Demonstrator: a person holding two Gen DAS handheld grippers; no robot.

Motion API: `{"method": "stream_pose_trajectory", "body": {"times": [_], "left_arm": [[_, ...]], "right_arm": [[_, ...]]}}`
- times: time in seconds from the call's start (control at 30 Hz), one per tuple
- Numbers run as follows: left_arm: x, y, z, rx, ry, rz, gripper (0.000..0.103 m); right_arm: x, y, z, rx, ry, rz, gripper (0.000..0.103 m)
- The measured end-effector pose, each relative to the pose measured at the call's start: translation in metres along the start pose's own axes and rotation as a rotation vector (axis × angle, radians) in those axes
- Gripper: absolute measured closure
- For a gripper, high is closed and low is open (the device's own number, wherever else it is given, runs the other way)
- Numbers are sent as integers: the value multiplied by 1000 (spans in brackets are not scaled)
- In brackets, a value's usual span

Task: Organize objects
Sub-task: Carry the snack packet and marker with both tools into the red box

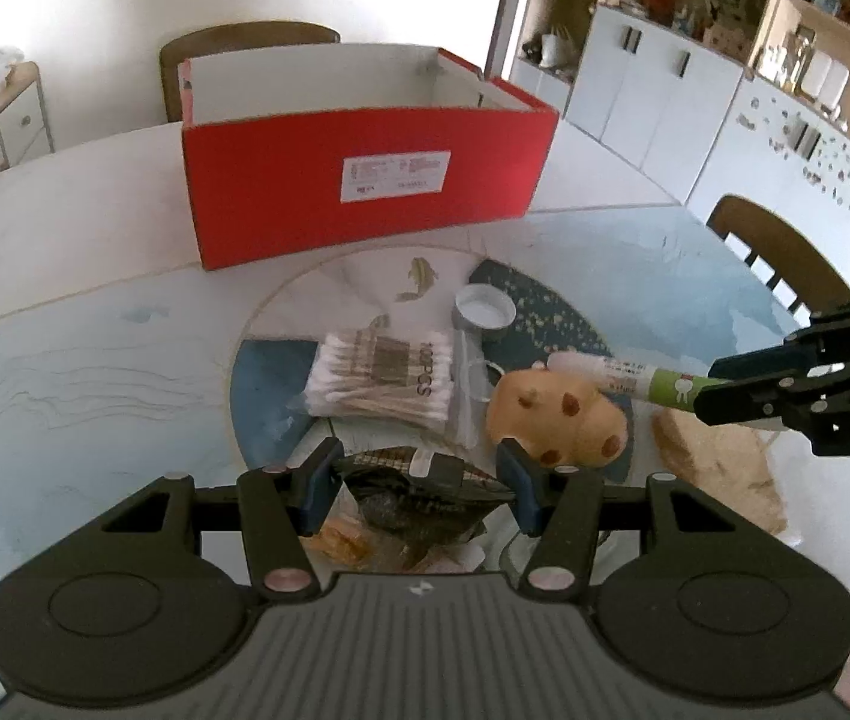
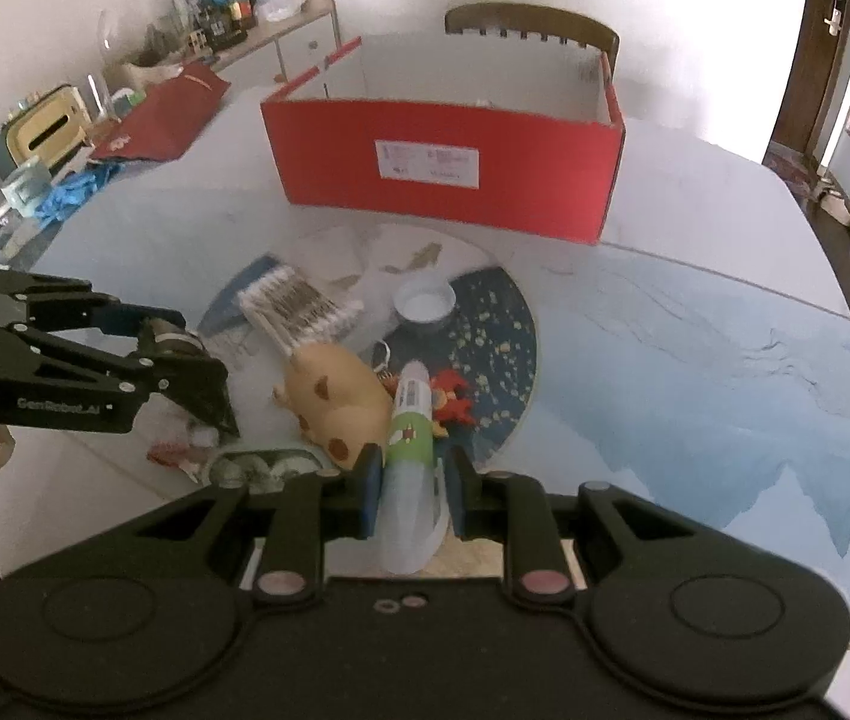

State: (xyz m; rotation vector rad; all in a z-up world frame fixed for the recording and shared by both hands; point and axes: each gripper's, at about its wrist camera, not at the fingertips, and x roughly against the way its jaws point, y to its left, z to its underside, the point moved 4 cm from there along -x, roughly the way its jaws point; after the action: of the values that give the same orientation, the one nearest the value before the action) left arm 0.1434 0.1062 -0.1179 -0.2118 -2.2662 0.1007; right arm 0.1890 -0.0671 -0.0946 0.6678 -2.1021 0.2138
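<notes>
My left gripper [image 1: 419,474] is shut on a dark crinkled packet [image 1: 413,501], held just above the round mat. My right gripper [image 2: 413,474] is shut on a white and green tube [image 2: 411,420], which points forward over a tan spotted plush toy [image 2: 341,402]. In the left wrist view the right gripper [image 1: 709,387] comes in from the right, and the tube [image 1: 628,373] sticks out over the plush toy [image 1: 556,414]. An open red box [image 1: 365,180] stands behind them. A pack of cotton swabs [image 1: 383,378] and a small white round lid [image 1: 484,306] lie on the mat.
A small red toy figure [image 2: 451,396] and a key ring lie beside the plush toy. A tan flat piece [image 1: 718,468] lies at the right. Chairs [image 1: 784,258] stand round the table. A red bag [image 2: 161,114] and clutter sit at the far left.
</notes>
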Motion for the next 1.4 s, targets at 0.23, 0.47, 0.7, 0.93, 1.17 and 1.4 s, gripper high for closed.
{"method": "stream_pose_trajectory", "body": {"times": [0.23, 0.47, 0.7, 0.93, 1.17, 1.4], "left_arm": [[16, -3, -15, 32, -37, 24, 48], [33, -11, -39, 16, -83, 46, 48], [45, -14, -75, -13, -131, 57, 48], [53, -11, -119, -60, -187, 43, 48], [54, -2, -164, -118, -229, 11, 48], [34, 14, -204, -144, -232, -26, 48]], "right_arm": [[17, 5, -14, 20, -31, 4, 82], [35, 3, -40, 38, -83, 16, 82], [48, -4, -73, 51, -142, 36, 82], [52, -9, -115, 67, -203, 51, 82], [41, -16, -160, 63, -244, 68, 82], [15, -17, -194, 59, -248, 93, 82]]}}
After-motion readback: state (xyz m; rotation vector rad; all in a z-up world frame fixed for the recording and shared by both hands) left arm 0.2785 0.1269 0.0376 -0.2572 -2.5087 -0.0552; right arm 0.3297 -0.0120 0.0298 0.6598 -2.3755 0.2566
